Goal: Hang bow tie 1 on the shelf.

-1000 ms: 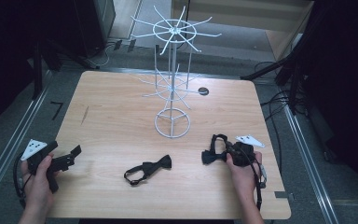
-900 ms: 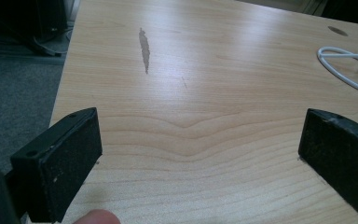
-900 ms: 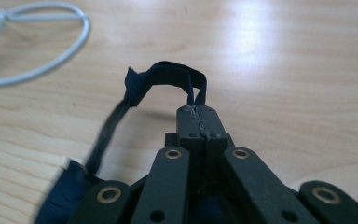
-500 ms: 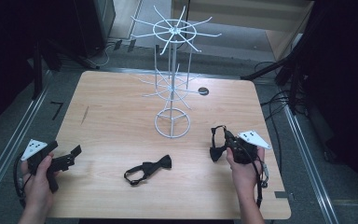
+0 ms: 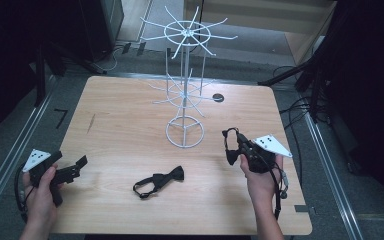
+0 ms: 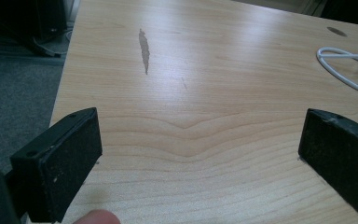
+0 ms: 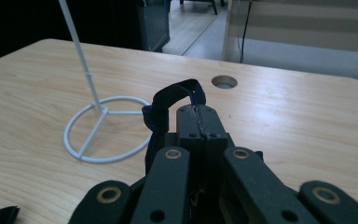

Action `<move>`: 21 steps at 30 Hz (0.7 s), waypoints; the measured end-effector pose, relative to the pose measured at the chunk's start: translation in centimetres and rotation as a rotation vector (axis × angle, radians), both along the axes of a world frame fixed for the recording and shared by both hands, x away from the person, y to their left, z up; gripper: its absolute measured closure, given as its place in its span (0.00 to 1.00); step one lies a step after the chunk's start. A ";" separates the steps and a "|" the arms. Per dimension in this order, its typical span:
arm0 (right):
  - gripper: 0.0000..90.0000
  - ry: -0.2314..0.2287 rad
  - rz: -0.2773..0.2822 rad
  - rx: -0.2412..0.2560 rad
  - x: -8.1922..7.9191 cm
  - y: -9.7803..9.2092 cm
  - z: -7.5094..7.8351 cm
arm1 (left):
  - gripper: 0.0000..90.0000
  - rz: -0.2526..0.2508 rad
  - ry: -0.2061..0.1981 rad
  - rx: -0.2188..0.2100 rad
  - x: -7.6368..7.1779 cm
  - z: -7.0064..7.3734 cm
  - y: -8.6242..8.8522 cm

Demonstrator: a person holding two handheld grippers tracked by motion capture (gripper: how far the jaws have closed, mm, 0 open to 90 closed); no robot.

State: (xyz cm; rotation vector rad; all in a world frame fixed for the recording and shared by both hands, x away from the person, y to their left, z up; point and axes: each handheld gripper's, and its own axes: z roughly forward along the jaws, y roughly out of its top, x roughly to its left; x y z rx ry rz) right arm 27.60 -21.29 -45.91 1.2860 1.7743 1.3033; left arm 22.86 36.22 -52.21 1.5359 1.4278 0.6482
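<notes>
Your right gripper [image 5: 236, 148] pinches a black bow tie [image 7: 170, 105] above the counter [image 5: 130, 125], the wire rack [image 5: 184, 85] just ahead-left (your left gripper [image 5: 69, 169] idles wide open, far off).

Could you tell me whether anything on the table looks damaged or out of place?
One dark streak mars the wooden table near its left edge, like a stain or scrape. Otherwise nothing stands out.
</notes>
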 end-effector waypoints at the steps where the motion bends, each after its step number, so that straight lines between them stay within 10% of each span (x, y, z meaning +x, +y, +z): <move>1: 1.00 -0.007 0.004 0.001 0.0 0.1 0.2 | 0.00 -0.001 0.001 0.001 0.0 0.0 0.0; 21: 1.00 -0.064 0.114 0.004 -1.0 2.6 2.6 | 0.00 -0.004 0.001 0.003 0.0 0.0 0.0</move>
